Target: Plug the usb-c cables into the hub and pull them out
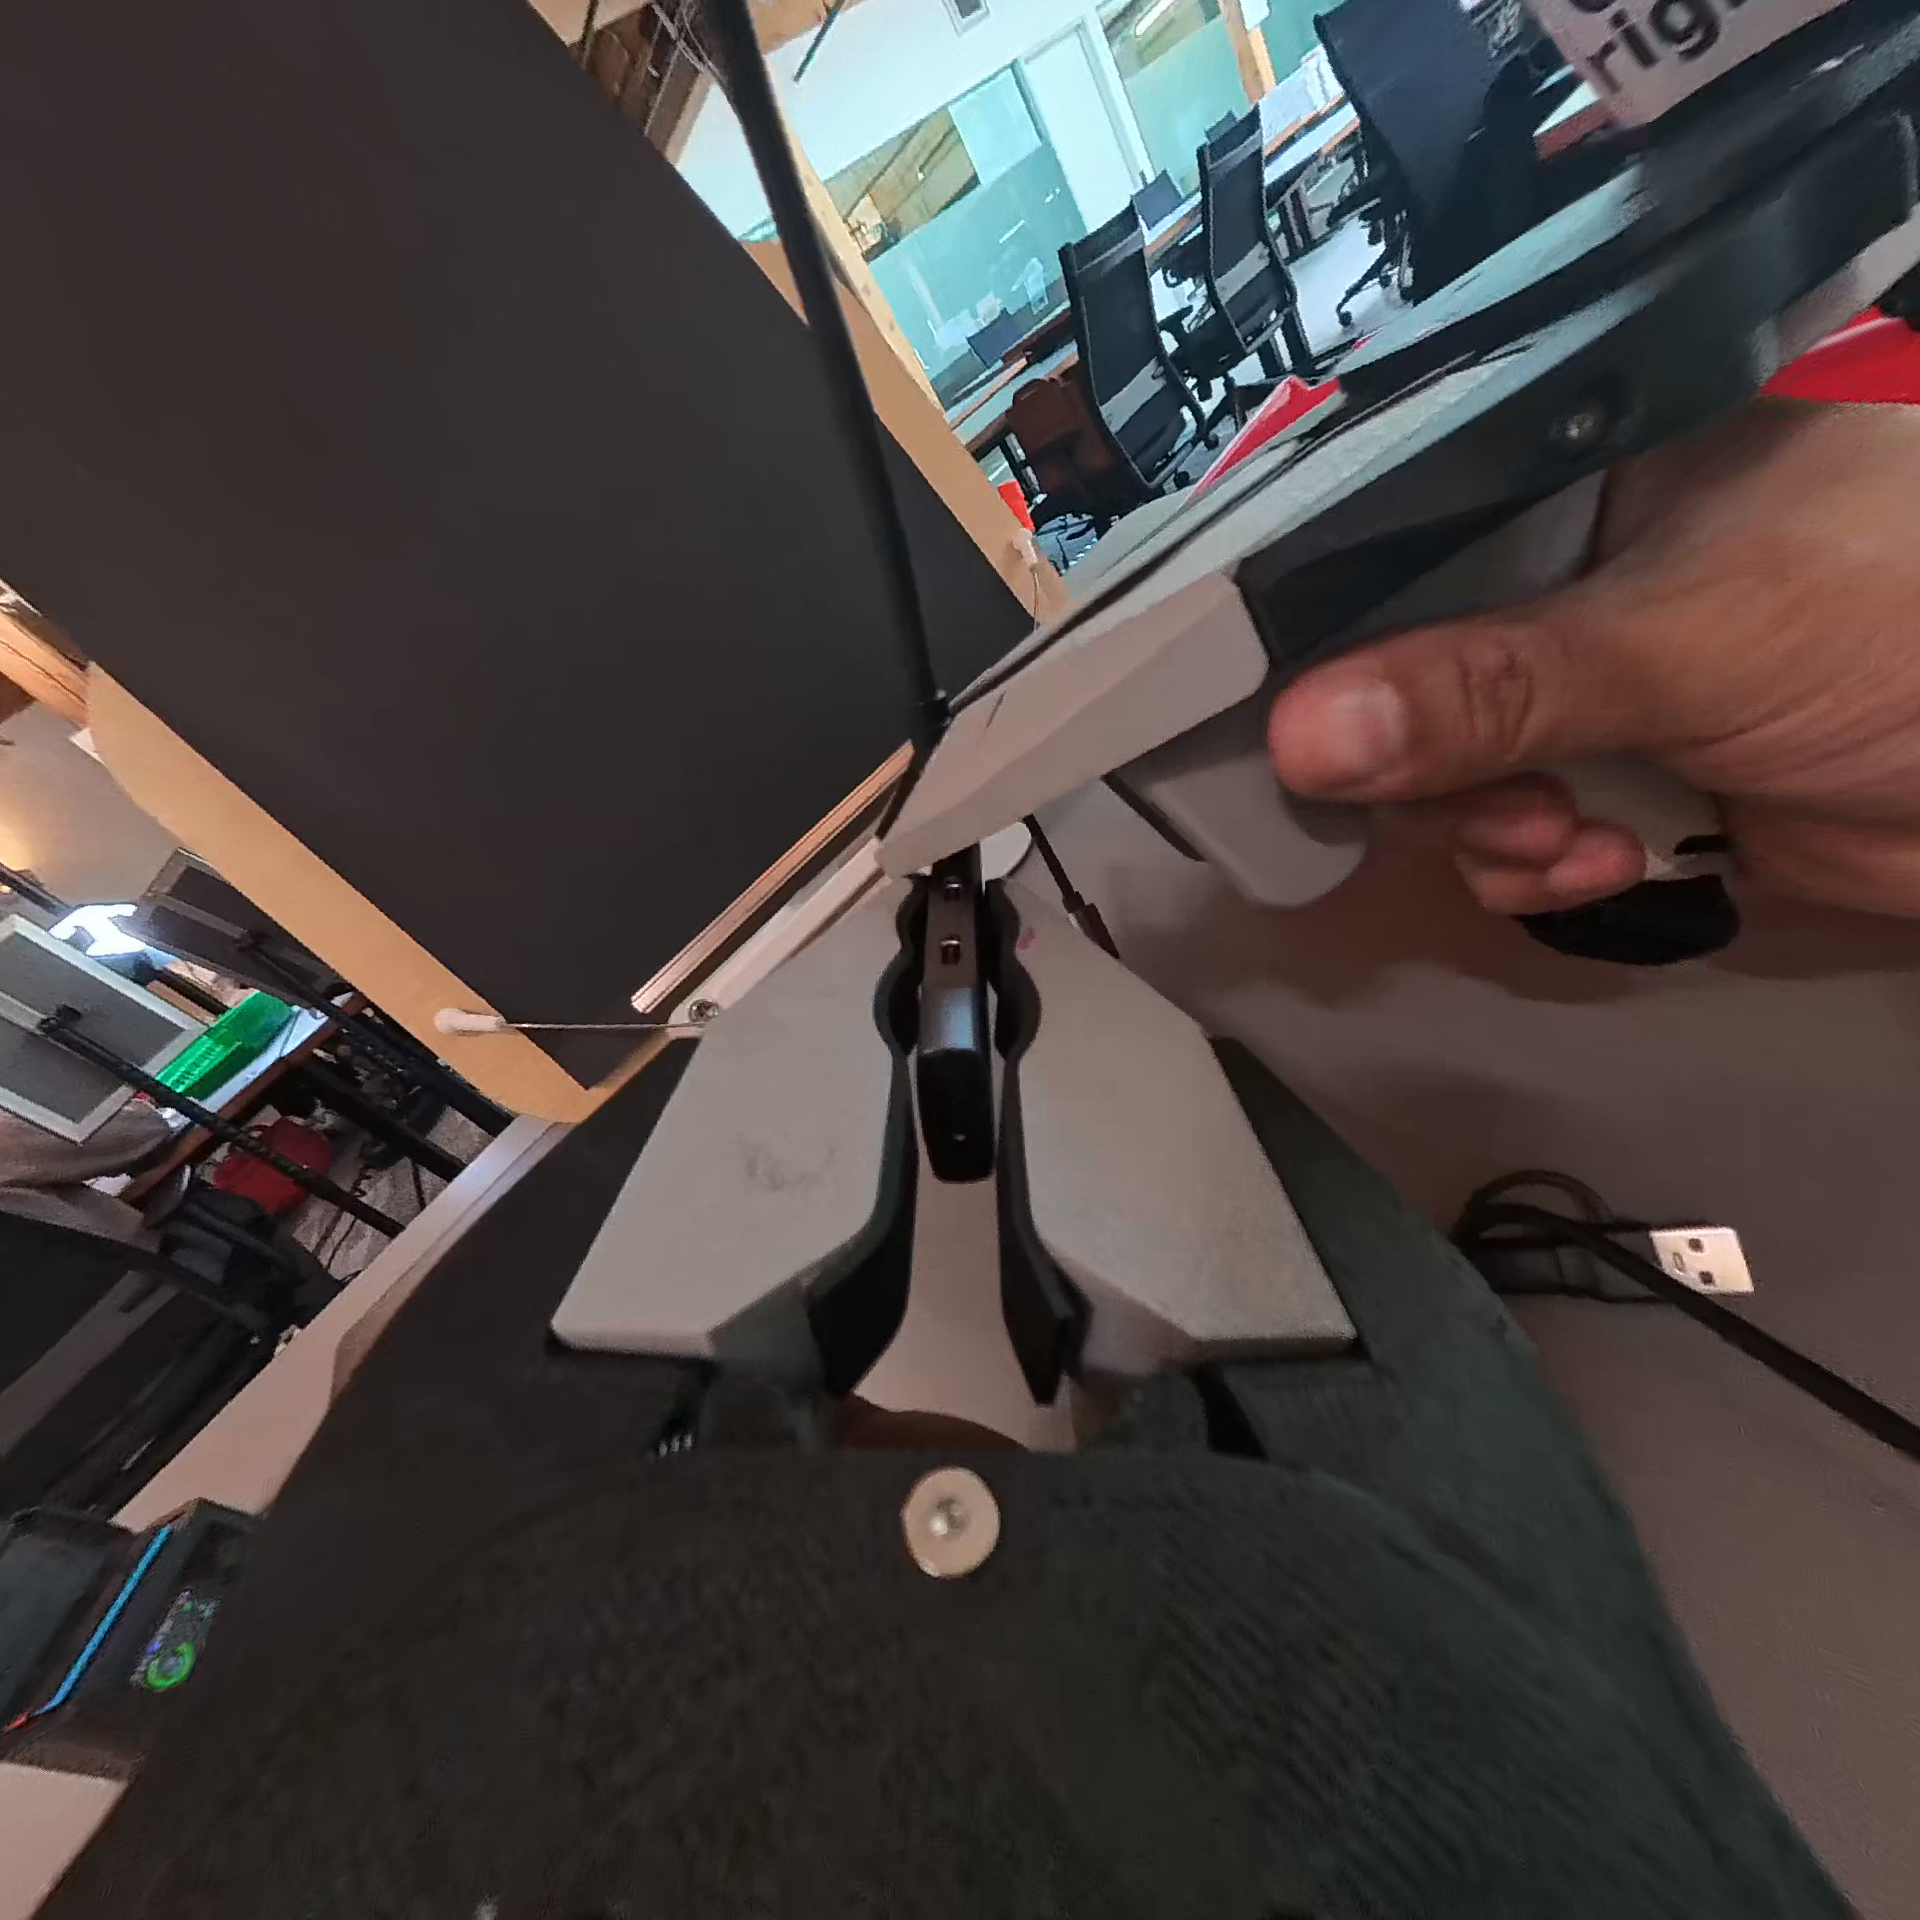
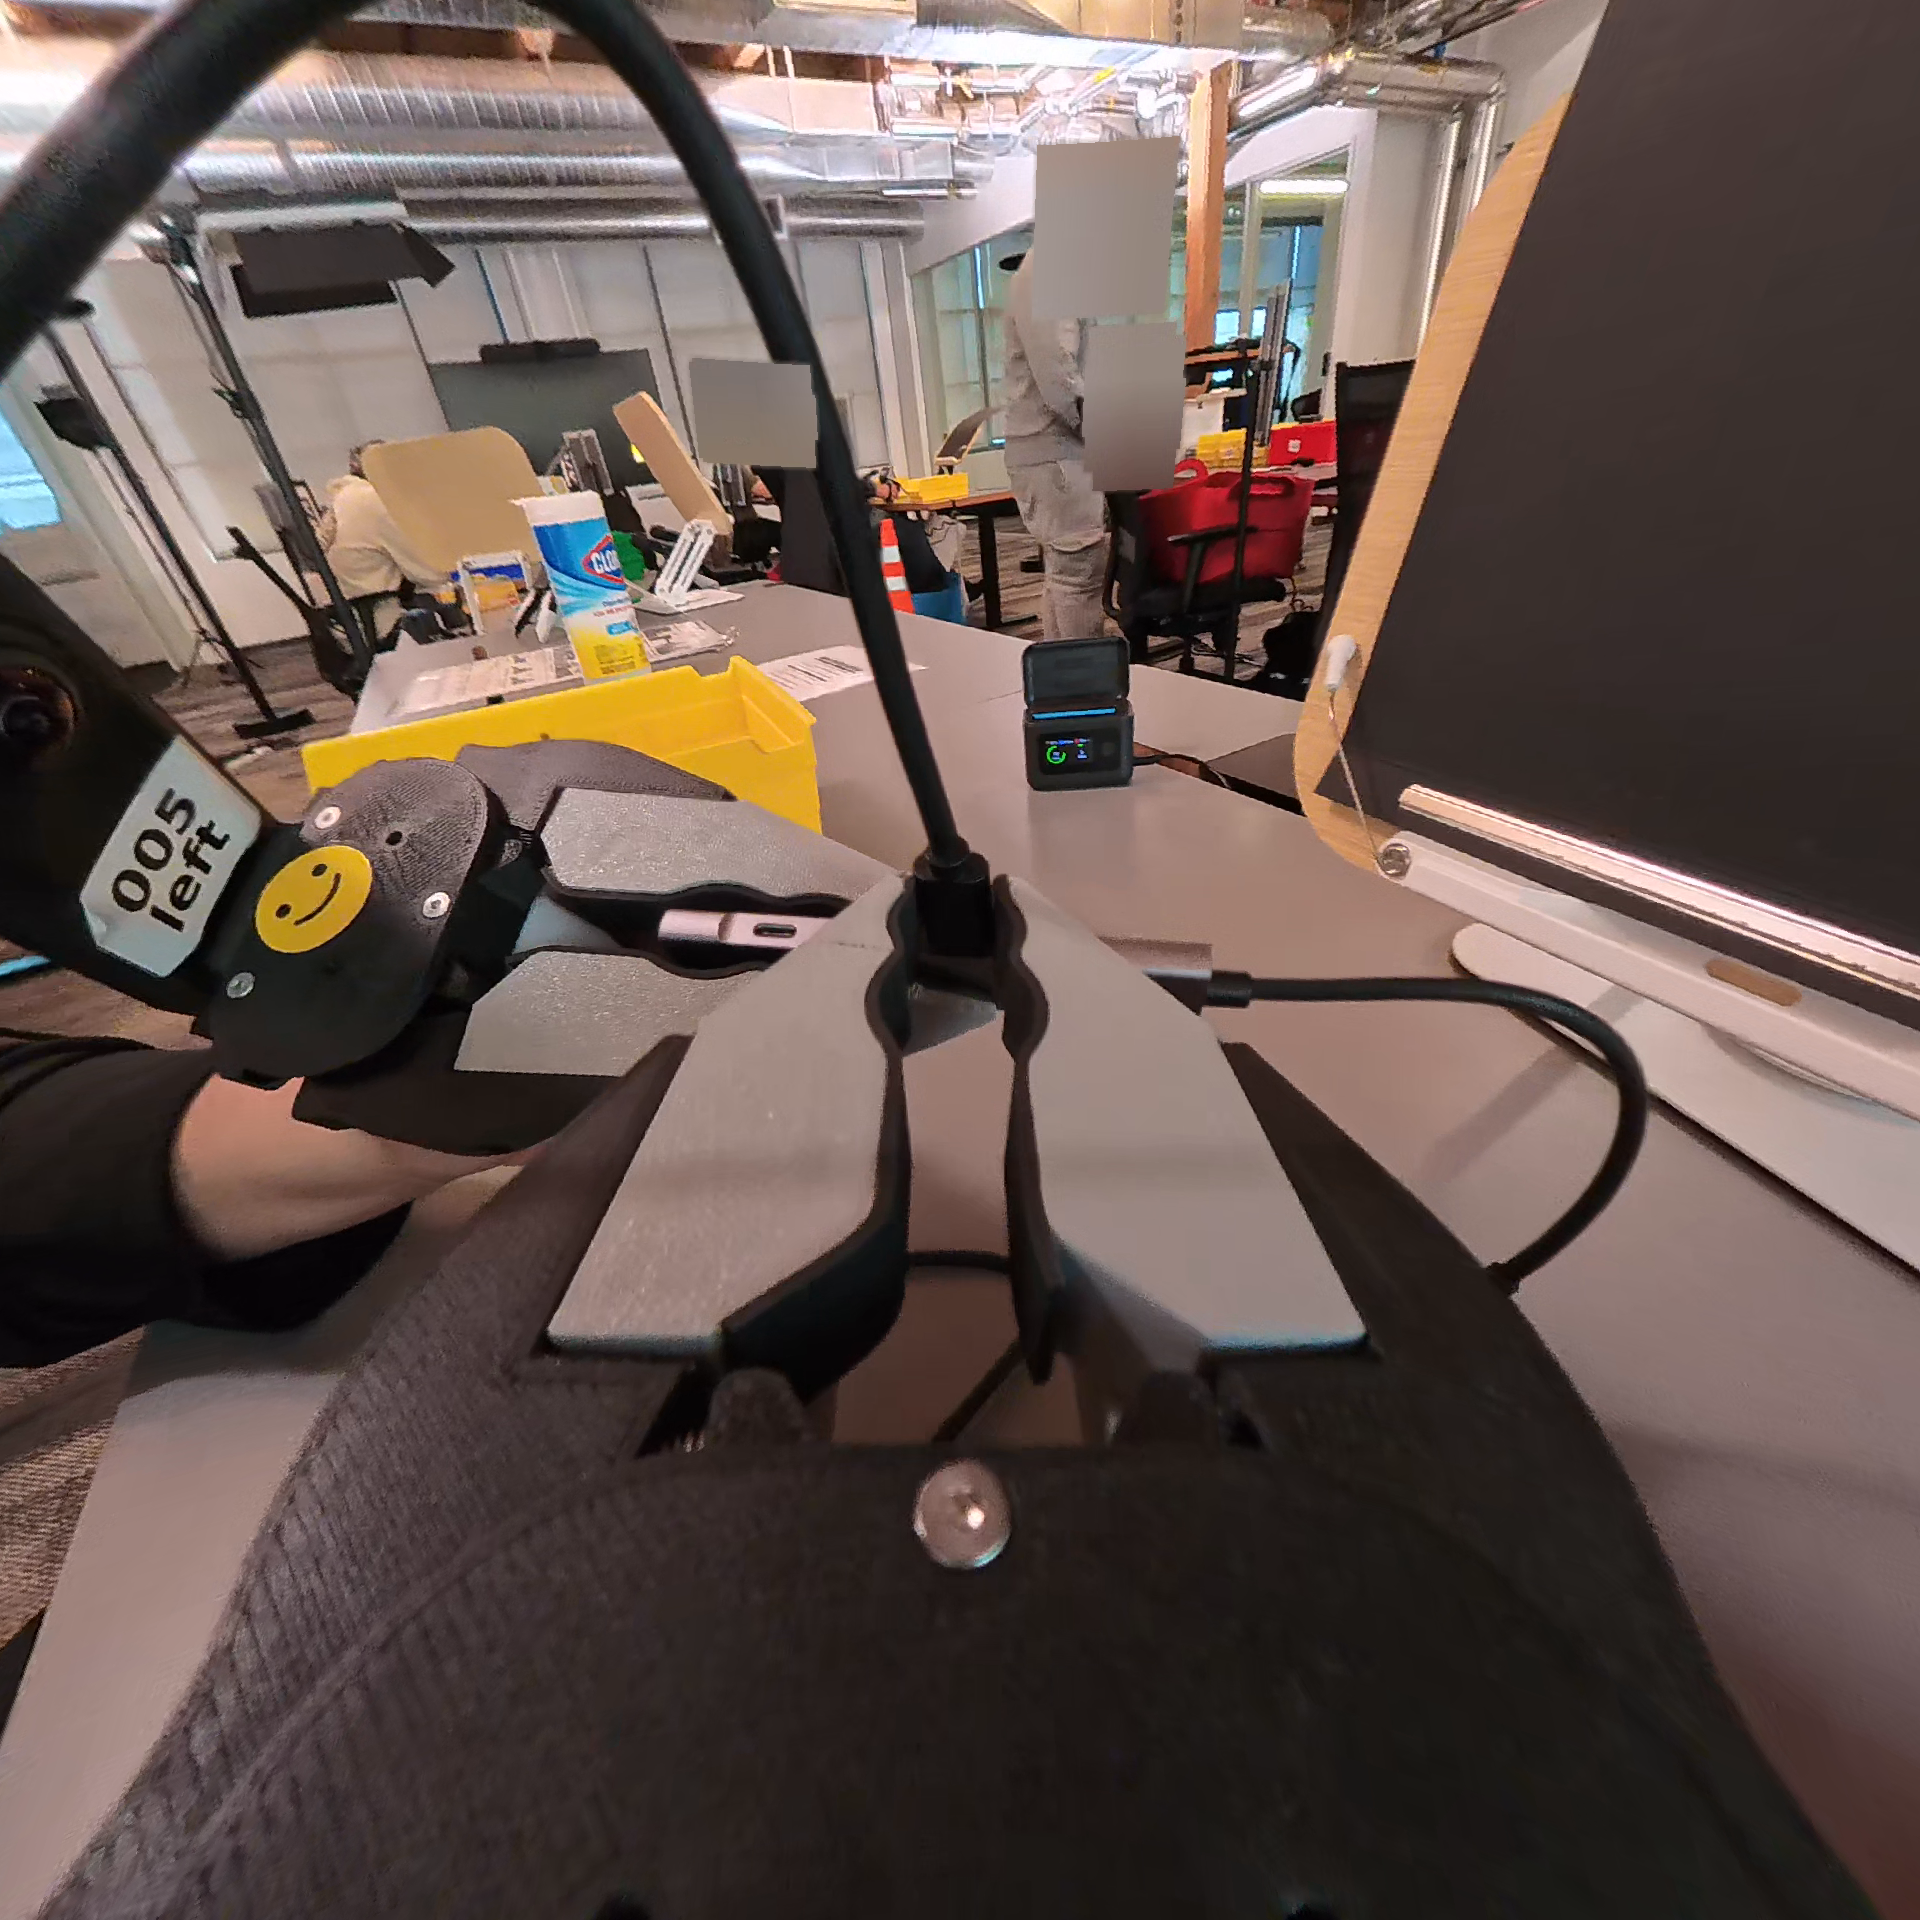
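Left wrist view: my left gripper [image 1: 951, 997] is pinching the hub [image 1: 954, 1081], a slim dark metal bar with rounded ends, gripped edge-on between matte grey fingers [image 1: 769, 1174] with wavy black rubber pads. The right gripper [image 1: 940, 831] crowds in from the upper right, a hand [image 1: 1621, 707] wrapped round its handle, and it hides the hub's far end. A thin black cable [image 1: 821, 343] climbs from there across a big dark panel [image 1: 416, 416]. A silver USB-A plug [image 1: 1702, 1259] lies loose on the grey table [image 1: 1558, 1039], right.

Right wrist view: my right gripper [image 2: 951, 935] is clamped on a boxy black plug [image 2: 951, 904] standing upright; its glossy cable [image 2: 831, 499] arcs overhead. The hub [image 2: 743, 928] shows as brushed silver, held level in the left gripper [image 2: 800, 925], whose ribbed black body blocks its rear. Behind sit a yellow bin [image 2: 769, 758] and a small black case [image 2: 1075, 717].
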The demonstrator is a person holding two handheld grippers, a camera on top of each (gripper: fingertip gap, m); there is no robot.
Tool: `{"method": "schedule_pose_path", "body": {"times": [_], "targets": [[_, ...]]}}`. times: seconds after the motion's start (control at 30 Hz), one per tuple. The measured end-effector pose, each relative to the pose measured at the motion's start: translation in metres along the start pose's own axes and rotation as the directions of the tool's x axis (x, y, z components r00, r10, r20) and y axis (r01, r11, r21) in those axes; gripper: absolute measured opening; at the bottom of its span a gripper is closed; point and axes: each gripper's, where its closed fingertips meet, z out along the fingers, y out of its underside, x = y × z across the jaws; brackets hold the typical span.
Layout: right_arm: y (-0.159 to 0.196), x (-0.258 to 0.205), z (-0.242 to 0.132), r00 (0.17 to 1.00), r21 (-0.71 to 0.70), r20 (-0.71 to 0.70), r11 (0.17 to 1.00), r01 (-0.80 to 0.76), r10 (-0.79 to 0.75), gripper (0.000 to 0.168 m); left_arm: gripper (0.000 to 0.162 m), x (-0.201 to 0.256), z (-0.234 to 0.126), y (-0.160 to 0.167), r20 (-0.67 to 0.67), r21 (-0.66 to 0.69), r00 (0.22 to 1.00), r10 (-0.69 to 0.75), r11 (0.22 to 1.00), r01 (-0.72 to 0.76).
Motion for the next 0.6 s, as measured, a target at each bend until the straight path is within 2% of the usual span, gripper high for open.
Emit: {"method": "schedule_pose_path", "body": {"times": [0.07, 0.2, 0.37, 0.6], "targets": [[-0.001, 0.001, -0.001, 1.0, 0.02, -0.007, 1.0, -0.016, 0.016, 0.01, 0.008, 0.0, 0.002, 0.0, -0.005, 0.012, 1.0, -0.026, 1.0, 0.026], [-0.01, 0.002, -0.004, 0.987, 0.116, 0.05, 0.981, -0.156, 0.151, 0.01, 0.008, 0.0, 0.002, -0.007, 0.001, 0.05, 0.998, -0.058, 0.997, 0.057], [-0.017, 0.007, -0.009, 0.925, 0.207, 0.15, 0.904, -0.374, 0.349, 0.009, 0.008, -0.002, 0.002, -0.013, 0.015, 0.077, 0.997, -0.079, 0.994, 0.077], [-0.021, 0.006, -0.01, 0.92, 0.218, 0.172, 0.897, -0.384, 0.352, 0.008, 0.009, -0.002, 0.001, -0.017, 0.012, 0.086, 0.998, -0.061, 0.995, 0.06]]}}
